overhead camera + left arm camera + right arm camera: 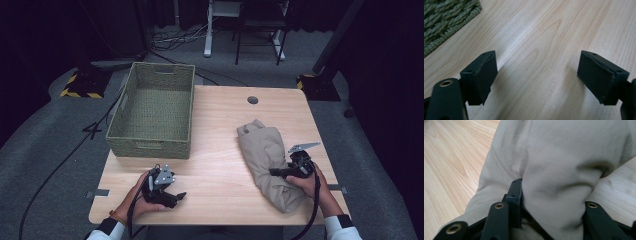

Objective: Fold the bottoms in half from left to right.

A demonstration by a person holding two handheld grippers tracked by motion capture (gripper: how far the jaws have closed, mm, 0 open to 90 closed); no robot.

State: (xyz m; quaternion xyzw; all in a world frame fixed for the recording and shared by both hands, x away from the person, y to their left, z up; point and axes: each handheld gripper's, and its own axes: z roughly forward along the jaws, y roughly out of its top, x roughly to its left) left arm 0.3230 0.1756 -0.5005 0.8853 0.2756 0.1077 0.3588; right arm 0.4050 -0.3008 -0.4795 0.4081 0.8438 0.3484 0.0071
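Starting at the far left of the high view, we see a woven green basket (152, 112) standing on the back left corner of the light wooden surface (215, 150), partly overhanging its left edge, with its near wall facing us. Just in front of that basket, near the front left edge, our left hand (142, 197) holds the left tongs (177, 196), which lie low over the bare wood and point toward the middle. In the left gripper view these tongs (537, 75) stand wide open, their 2 black pads (482, 75) well apart with nothing but wood grain between them, and a corner of the basket (446, 22) shows at the upper left. Moving right across the open middle of the surface, we come to a beige bundle of cloth (267, 160) lying on the right half, stretched from near the centre down toward the front right edge. At its right side our right hand (312, 182) brings the right tongs (280, 172) against the bundle, pointing left into it. In the right gripper view the right tongs (549, 202) are closed on a fold of the cloth (554, 165): the fabric bulges up between the 2 jaws and presses against the left pad (515, 195), while the other pad is buried in the folds.
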